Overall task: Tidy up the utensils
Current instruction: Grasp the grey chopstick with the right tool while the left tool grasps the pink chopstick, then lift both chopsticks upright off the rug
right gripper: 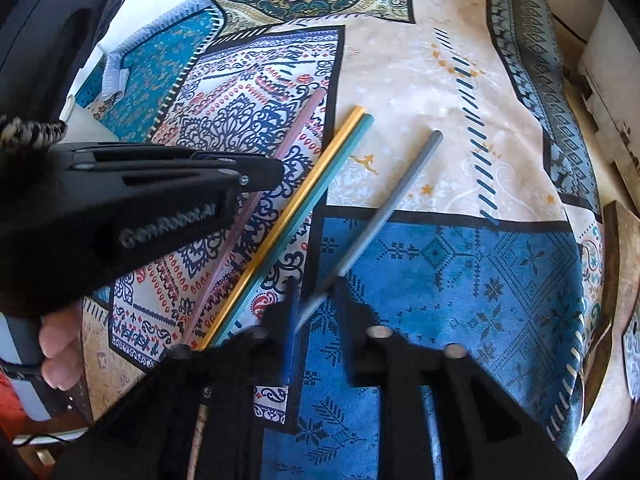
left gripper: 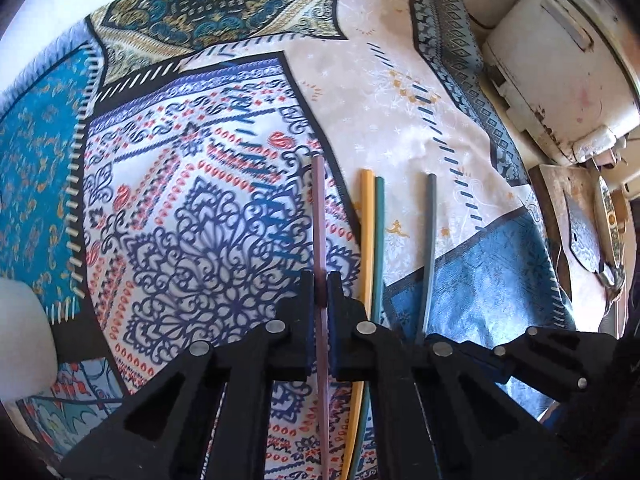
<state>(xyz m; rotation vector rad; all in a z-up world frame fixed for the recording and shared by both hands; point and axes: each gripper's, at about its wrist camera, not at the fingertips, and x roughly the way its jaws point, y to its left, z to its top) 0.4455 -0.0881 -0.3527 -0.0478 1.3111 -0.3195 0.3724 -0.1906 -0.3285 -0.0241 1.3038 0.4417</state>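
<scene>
Several long coloured chopsticks lie on a patterned tablecloth. My left gripper (left gripper: 321, 292) is shut on the pink chopstick (left gripper: 319, 216), which runs between its fingers and points away. The yellow chopstick (left gripper: 366, 232) and green chopstick (left gripper: 378, 240) lie side by side to its right, and the grey chopstick (left gripper: 430, 240) further right. In the right wrist view my right gripper (right gripper: 316, 294) is open, its fingers on either side of the near part of the grey chopstick (right gripper: 392, 204). The pink (right gripper: 296, 128), yellow (right gripper: 312, 184) and green (right gripper: 336, 168) chopsticks lie to the left there.
A worn white appliance (left gripper: 560, 72) stands at the table's far right. A wooden board (left gripper: 560, 216) with a cleaver (left gripper: 584, 240) lies at the right edge. A white object (left gripper: 20, 340) sits at the near left. The left gripper's body (right gripper: 120, 200) shows in the right wrist view.
</scene>
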